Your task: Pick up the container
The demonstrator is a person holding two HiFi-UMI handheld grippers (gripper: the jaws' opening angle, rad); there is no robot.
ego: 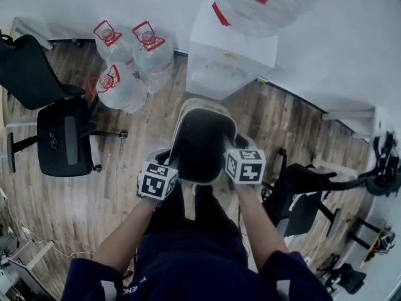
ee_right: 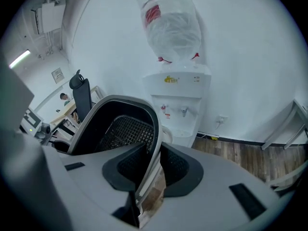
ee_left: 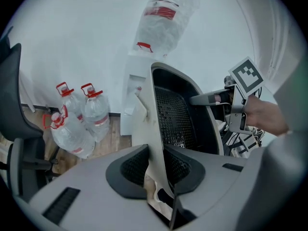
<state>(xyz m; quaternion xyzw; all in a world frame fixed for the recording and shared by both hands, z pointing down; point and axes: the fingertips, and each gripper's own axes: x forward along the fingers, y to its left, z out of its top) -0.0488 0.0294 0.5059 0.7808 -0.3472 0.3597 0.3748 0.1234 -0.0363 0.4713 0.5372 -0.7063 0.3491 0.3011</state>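
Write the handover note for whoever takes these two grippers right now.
Left gripper: shut on the container's left side wall, with the wall clamped between the pads.
Right gripper: shut on the opposite side wall in the same way.
Container: held between both grippers in front of the person, clear of the wood floor, facing the water dispenser. Three water jugs stand on the floor to the left.
Done: the container is gripped on both sides and picked up.
Left: probably nothing except holding it steady. No set-down spot is shown, so grip evenly on both sides.
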